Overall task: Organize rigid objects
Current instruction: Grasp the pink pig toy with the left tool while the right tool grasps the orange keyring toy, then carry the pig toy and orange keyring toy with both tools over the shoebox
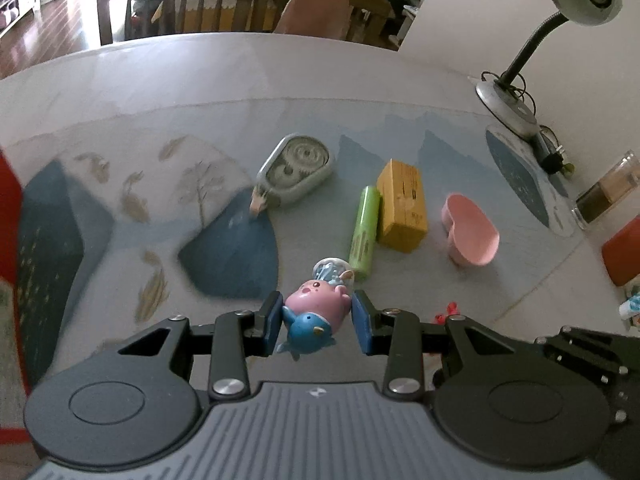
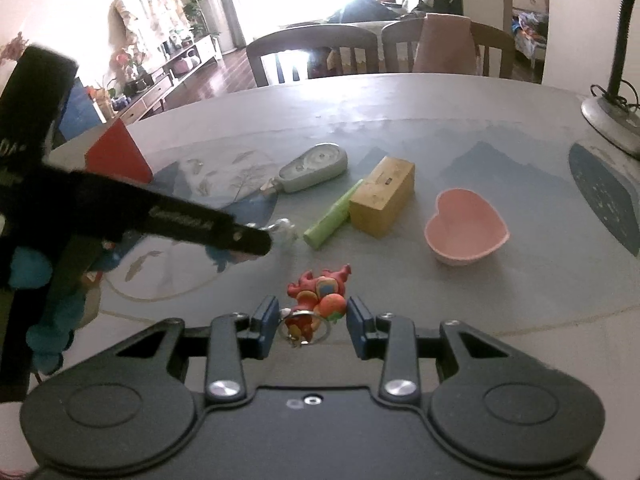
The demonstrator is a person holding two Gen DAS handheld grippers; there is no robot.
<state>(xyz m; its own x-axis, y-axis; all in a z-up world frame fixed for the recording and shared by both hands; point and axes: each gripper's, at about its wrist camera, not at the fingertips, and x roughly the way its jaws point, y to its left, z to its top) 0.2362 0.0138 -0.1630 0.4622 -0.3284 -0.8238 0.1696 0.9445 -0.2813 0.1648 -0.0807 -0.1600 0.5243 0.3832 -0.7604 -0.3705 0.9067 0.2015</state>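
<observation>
Table (image 1: 168, 92) with patterned mat, bearing in a loose cluster a yellow box (image 1: 402, 206), tape dispenser (image 1: 296, 170), pink heart bowl (image 1: 472, 230) and green tube (image 1: 365, 233), likely waiting to be sorted. Left gripper (image 1: 318, 320) low over the mat, fingers level, pads closed on a pink-and-blue toy figure (image 1: 316, 312), seemingly for carrying. Right gripper (image 2: 312, 320) low and level too, spread apart around a red toy keychain (image 2: 318, 298), not yet pinched.
</observation>
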